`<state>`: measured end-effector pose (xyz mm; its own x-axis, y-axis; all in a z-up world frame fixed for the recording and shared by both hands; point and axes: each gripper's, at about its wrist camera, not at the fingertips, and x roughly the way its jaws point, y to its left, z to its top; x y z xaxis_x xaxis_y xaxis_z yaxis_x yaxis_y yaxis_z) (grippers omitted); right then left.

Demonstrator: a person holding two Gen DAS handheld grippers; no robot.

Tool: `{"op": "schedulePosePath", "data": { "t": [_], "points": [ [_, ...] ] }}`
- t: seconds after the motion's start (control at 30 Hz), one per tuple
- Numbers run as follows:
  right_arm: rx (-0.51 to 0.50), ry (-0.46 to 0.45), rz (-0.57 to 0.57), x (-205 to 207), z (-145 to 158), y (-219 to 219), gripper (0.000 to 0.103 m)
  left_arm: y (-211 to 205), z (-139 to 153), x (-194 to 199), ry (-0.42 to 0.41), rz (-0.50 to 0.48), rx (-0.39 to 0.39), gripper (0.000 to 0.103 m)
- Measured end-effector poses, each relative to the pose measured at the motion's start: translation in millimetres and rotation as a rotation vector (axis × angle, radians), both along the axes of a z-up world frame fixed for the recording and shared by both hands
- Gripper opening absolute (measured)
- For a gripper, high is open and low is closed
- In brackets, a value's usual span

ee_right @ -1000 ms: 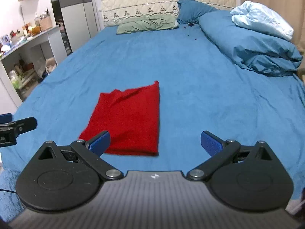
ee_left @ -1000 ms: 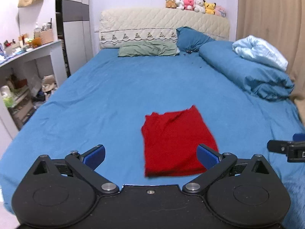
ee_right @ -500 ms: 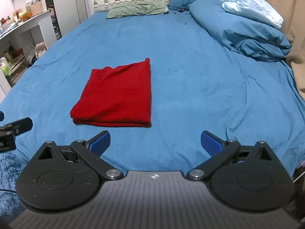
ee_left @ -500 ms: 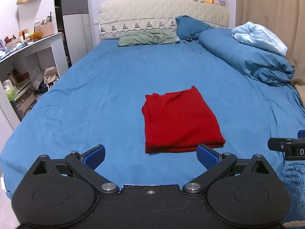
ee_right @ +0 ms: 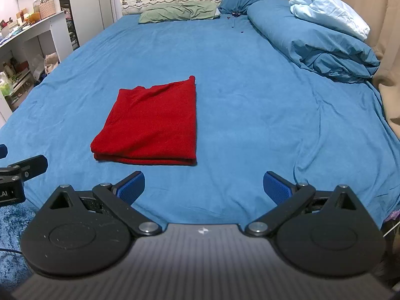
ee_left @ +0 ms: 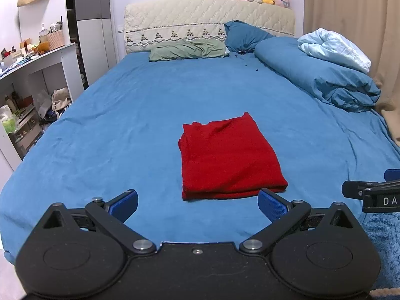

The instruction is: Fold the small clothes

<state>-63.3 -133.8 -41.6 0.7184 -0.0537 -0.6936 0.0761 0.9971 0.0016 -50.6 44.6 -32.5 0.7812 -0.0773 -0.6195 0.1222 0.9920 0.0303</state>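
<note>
- Left wrist view: the red garment [ee_left: 228, 156] lies folded flat on the blue bed [ee_left: 125, 125], dead ahead of my left gripper [ee_left: 197, 202] and just beyond its fingertips, not touching.
- My left gripper stands with jaws wide apart and nothing between them.
- Right wrist view: the garment [ee_right: 152, 122] sits ahead and to the left of my right gripper [ee_right: 202, 186], well clear of its left pad [ee_right: 131, 187].
- My right gripper likewise has its jaws spread and holds nothing.
- Long axis: the garment runs away from me, toward the headboard [ee_left: 207, 22]. Its near short edge shows stacked layers and faces both grippers.
- Nearer hand: I judge the left is better placed, since the garment is centred on its axis; the right must move leftward to reach it.
- Status: I judge the garment is already folded into a compact rectangle, so little or nothing remains on this item.
- Caution: if I make one more fold, the near edge must be taken through all layers, or the stack may slide apart.
</note>
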Motion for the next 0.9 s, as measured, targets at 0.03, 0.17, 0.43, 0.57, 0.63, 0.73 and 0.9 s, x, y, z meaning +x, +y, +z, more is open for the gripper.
{"op": "schedulePosePath", "data": {
  "t": [0.03,0.17,0.43,0.57,0.63,0.73,0.9],
  "points": [
    [0.002,0.000,-0.001,0.0,0.0,0.0,0.103,0.4,0.3,0.0,0.000,0.000,0.000,0.103],
    [0.000,0.000,0.001,-0.2,0.0,0.4,0.103,0.9,1.2,0.0,-0.002,0.000,-0.003,0.103],
    [0.002,0.002,-0.004,-0.7,0.6,1.4,0.103,-2.8,1.3,-2.6,-0.010,0.001,-0.003,0.103],
    [0.001,0.003,-0.005,-1.3,1.7,0.9,0.103,-2.4,2.2,-3.1,-0.015,-0.001,-0.006,0.103],
    [0.001,0.003,-0.005,-1.1,1.4,1.1,0.103,-1.5,2.8,-3.2,-0.018,-0.002,-0.006,0.103],
    [0.001,0.002,-0.004,-1.5,1.9,0.2,0.103,-1.9,3.9,-3.5,-0.022,-0.002,-0.003,0.103],
    [-0.004,0.003,-0.006,-1.6,2.7,0.0,0.103,-2.0,4.5,-3.7,-0.025,-0.002,-0.005,0.103]
  ]
}}
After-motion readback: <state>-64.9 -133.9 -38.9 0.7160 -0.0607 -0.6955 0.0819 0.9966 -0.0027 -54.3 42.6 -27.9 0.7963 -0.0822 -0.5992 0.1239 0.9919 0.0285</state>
